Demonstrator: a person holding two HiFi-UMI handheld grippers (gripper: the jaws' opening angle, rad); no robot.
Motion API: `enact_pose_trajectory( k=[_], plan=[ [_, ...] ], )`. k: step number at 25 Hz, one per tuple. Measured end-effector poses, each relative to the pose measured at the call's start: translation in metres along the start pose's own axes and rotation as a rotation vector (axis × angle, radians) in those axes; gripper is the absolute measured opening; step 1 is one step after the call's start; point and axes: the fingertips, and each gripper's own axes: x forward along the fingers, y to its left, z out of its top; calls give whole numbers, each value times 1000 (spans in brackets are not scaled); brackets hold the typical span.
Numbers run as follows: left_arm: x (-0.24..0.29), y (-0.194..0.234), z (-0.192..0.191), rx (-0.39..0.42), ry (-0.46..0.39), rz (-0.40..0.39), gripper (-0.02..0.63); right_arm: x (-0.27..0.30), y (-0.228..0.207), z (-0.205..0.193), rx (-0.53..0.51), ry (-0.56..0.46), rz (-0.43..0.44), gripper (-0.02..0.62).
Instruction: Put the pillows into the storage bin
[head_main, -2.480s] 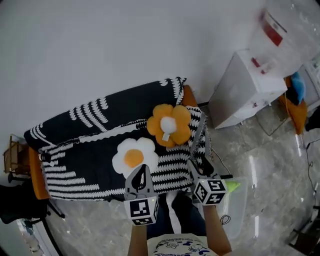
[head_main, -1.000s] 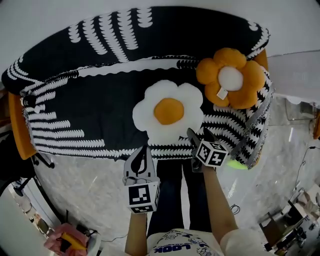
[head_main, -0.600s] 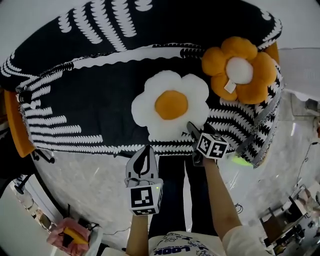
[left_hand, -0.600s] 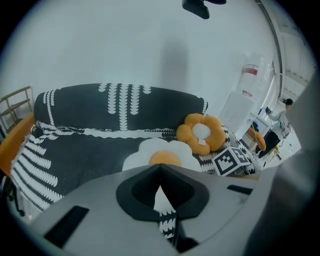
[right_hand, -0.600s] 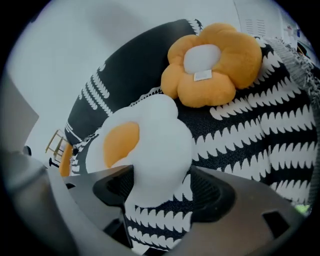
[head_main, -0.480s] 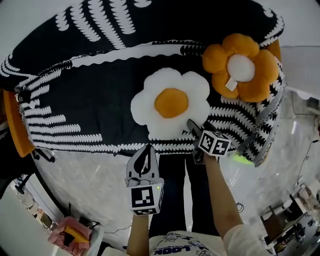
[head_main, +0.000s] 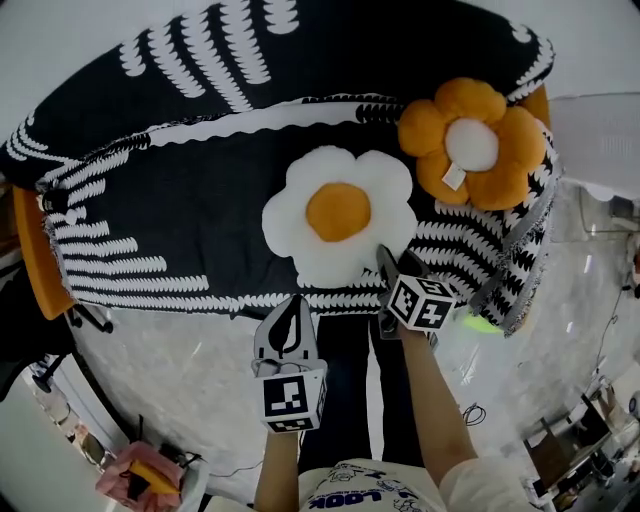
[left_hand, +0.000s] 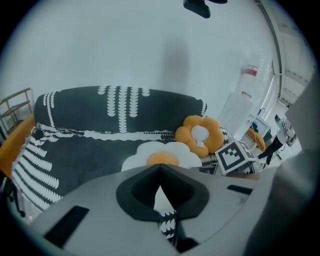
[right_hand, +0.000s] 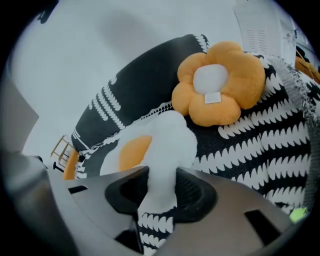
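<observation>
Your right gripper (head_main: 384, 256) jaws closing, pinching petal of white flower pillow (head_main: 338, 225). Your left gripper (head_main: 295, 301) jaws together, empty. Two pillows: that one, plus orange flower pillow (head_main: 470, 145).

I'm standing in what looks like a living-room corner. A long sofa (head_main: 32, 262) with orange upholstery, draped in a black-and-white throw (head_main: 170, 215), stands against a plain white wall (left_hand: 125, 45). On its seat lie two plush cushions: a white flower pillow (head_main: 340, 215) near the middle and an orange flower pillow (head_main: 470, 145) at the sofa's right end. In front of the sofa the floor (head_main: 180, 380) is glossy grey marble-look tile. Just past the sofa's right end stands a white cabinet (left_hand: 234, 116) with a large water bottle (left_hand: 250, 75) behind it. Beside the sofa's left end is a small rack (left_hand: 12, 107).
</observation>
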Motion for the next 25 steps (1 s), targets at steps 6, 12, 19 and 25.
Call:
enact_pose_trajectory(
  k=[6, 12, 19, 25],
  plan=[
    [-28, 3, 38, -7, -68, 26, 13, -42, 43, 50, -64, -85, 32, 129],
    [-69, 1, 88, 18, -157, 38, 12, -99, 76, 103, -110, -178, 29, 109],
    [-106, -24, 143, 88, -265, -27, 13, -189, 82, 148, -125, -323, -29, 97],
    [-127, -80, 183, 192, -325, -152, 12, -289, 62, 154, -61, -454, -96, 91]
  ],
)
